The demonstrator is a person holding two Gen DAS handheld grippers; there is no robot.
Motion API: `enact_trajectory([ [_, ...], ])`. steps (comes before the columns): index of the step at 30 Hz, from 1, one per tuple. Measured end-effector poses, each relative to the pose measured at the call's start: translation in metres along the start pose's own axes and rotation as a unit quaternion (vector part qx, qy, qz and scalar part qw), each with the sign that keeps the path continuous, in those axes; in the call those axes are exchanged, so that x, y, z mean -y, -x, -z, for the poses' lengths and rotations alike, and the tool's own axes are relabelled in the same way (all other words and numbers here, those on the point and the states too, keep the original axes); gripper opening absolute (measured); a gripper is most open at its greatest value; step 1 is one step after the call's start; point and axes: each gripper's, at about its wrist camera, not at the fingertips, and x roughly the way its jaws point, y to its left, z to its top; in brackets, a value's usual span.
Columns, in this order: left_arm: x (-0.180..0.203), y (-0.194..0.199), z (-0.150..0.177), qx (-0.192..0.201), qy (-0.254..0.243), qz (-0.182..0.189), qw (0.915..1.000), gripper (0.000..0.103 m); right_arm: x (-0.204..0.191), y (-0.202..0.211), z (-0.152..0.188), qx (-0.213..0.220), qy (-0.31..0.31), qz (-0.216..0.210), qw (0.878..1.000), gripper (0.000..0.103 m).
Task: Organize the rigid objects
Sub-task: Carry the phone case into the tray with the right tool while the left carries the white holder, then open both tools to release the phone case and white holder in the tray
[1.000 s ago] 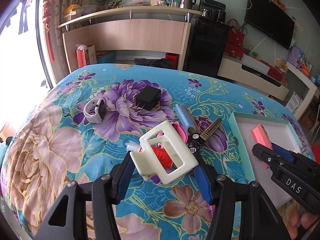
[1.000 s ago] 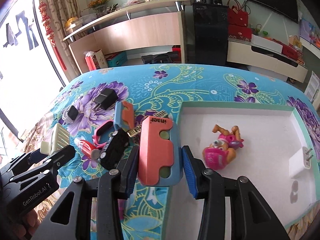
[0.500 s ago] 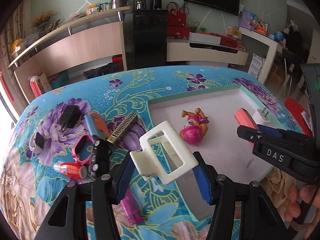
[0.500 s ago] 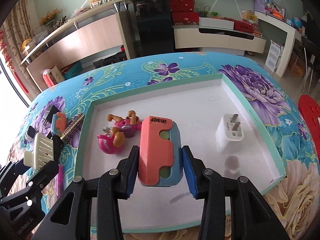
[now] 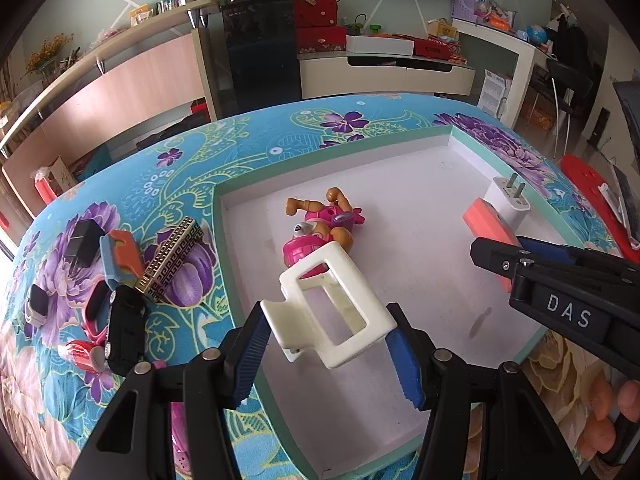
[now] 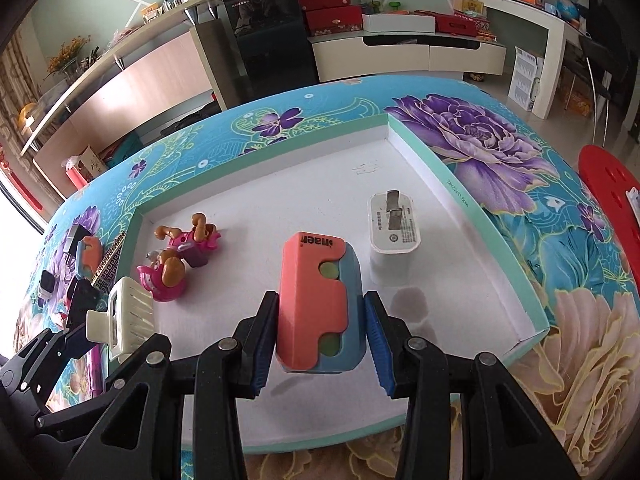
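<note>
My left gripper [image 5: 326, 354] is shut on a cream hair claw clip [image 5: 332, 308], held above the front left part of the white tray [image 5: 440, 216]. My right gripper [image 6: 320, 340] is shut on a coral and blue block [image 6: 316, 300] over the tray's front middle. Inside the tray lie a pink toy pup [image 5: 320, 228] and a white plug adapter [image 6: 394, 232]. In the left wrist view the right gripper [image 5: 520, 252] reaches in from the right with the coral block [image 5: 486, 222]. The clip [image 6: 126, 314] shows at the left of the right wrist view.
Left of the tray, on the flowered cloth [image 5: 260, 140], lie a black adapter [image 5: 84, 240], an orange and blue block [image 5: 120, 256], a gold patterned bar [image 5: 172, 260], a black toy car [image 5: 126, 328], a red can [image 5: 78, 354] and a smartwatch [image 5: 38, 304]. Fingers [image 5: 624, 396] show at right.
Both grippers have swung to the right from the pile of loose things to above the tray, each carrying its object. Their grips have not changed.
</note>
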Motion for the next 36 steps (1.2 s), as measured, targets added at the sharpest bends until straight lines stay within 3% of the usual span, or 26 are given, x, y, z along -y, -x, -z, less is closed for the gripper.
enact_trajectory([
  [9, 0.002, -0.004, 0.007, -0.005, 0.000, -0.006, 1.0000, 0.062, -0.001, -0.008, 0.003, -0.016, 0.001, 0.002, 1.000, 0.044],
  [11, 0.002, -0.004, 0.007, -0.005, 0.000, -0.007, 1.0000, 0.069, 0.000, -0.009, 0.003, -0.015, 0.000, 0.004, 1.000, 0.044],
  [15, -0.002, 0.000, 0.006, 0.002, 0.008, -0.005, 1.0000, 0.072, -0.001, -0.009, 0.002, -0.016, 0.001, 0.004, 1.000, 0.045],
  [23, -0.021, 0.017, 0.001, 0.027, 0.039, -0.011, 0.9988, 0.074, -0.005, 0.009, -0.004, 0.023, 0.003, -0.012, 1.000, 0.045],
  [29, -0.053, 0.029, 0.001, 0.044, 0.082, -0.051, 0.9943, 0.076, -0.014, 0.007, -0.005, 0.025, 0.011, -0.023, 0.999, 0.045],
  [36, -0.088, 0.031, 0.009, 0.035, 0.138, -0.085, 0.9862, 0.079, -0.043, 0.001, -0.003, 0.018, 0.041, -0.038, 0.998, 0.045],
])
